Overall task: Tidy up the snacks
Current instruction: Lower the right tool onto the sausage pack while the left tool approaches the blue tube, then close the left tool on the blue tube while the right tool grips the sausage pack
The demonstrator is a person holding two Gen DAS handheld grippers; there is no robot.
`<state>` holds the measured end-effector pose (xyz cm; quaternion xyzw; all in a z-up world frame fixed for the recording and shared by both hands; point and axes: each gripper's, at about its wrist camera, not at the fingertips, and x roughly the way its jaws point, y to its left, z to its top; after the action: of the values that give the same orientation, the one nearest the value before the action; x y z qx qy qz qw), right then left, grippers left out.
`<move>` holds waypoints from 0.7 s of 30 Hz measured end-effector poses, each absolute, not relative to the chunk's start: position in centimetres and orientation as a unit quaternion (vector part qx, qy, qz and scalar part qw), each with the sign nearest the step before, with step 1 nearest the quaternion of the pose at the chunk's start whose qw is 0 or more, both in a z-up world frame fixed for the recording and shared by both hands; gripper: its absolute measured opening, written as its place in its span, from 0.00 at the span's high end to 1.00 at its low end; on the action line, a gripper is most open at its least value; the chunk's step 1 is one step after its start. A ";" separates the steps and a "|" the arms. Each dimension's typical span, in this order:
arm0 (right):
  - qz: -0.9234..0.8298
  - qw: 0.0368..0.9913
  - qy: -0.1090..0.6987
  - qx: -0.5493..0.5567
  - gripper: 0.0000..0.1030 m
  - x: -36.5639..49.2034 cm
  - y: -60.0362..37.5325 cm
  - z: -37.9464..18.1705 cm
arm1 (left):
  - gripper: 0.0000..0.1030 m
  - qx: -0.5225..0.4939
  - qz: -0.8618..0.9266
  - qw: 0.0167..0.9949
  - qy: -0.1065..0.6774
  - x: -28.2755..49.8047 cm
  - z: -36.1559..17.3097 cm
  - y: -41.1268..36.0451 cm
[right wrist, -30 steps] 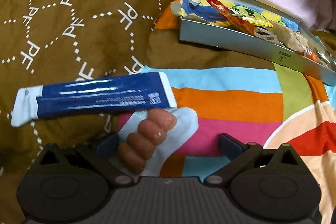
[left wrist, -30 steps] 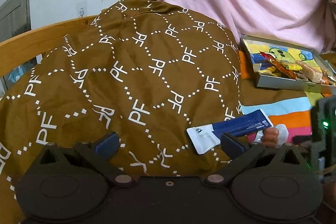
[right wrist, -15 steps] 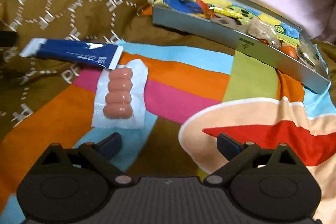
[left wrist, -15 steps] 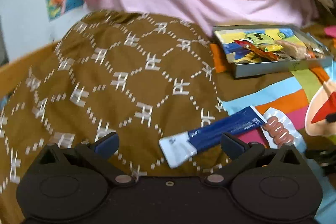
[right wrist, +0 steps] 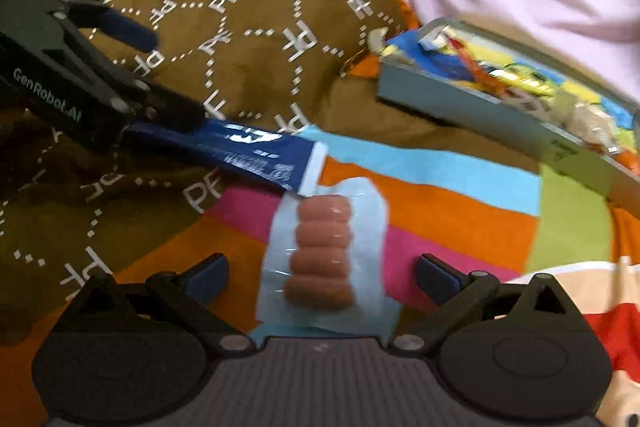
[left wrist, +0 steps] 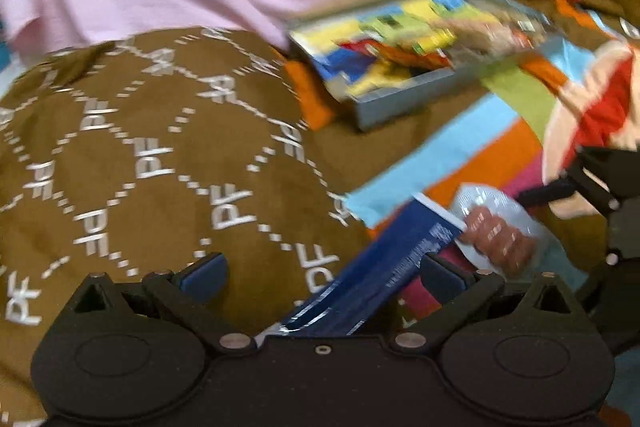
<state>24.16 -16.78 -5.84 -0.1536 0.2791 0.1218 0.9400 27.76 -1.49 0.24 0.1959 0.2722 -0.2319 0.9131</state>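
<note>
Both grippers' fingers spread: left gripper [left wrist: 322, 273] straddles blue sachet [left wrist: 384, 259], right gripper [right wrist: 322, 273] straddles sausage pack [right wrist: 324, 251]; snack tray [right wrist: 480, 107] beyond.

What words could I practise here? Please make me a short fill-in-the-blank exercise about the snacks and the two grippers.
1. The long packet between the fingers of the left gripper is ___ in colour.
2. The clear pack between the fingers of the right gripper contains ___.
3. The tray holding the other snacks has ___ walls.
Missing words: blue; sausages; grey.
</note>
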 end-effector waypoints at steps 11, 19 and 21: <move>0.115 0.946 0.286 -0.105 0.09 24.7 -19.6 -5.9 | 0.17 0.167 -0.226 0.879 0.385 29.3 -0.8 -2.9; 0.160 0.938 0.291 -0.096 0.36 23.7 -21.2 -5.1 | 0.44 0.147 -0.173 0.863 0.451 28.5 -0.7 -4.4; 0.166 0.934 0.306 -0.084 0.37 23.4 -22.1 -5.0 | 0.51 0.124 -0.164 0.859 0.468 28.2 -0.8 -4.5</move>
<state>23.44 -22.12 -5.01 -0.0844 0.3060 0.1658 0.9337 28.22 -4.51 -0.81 0.1241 0.4681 -0.1640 0.8594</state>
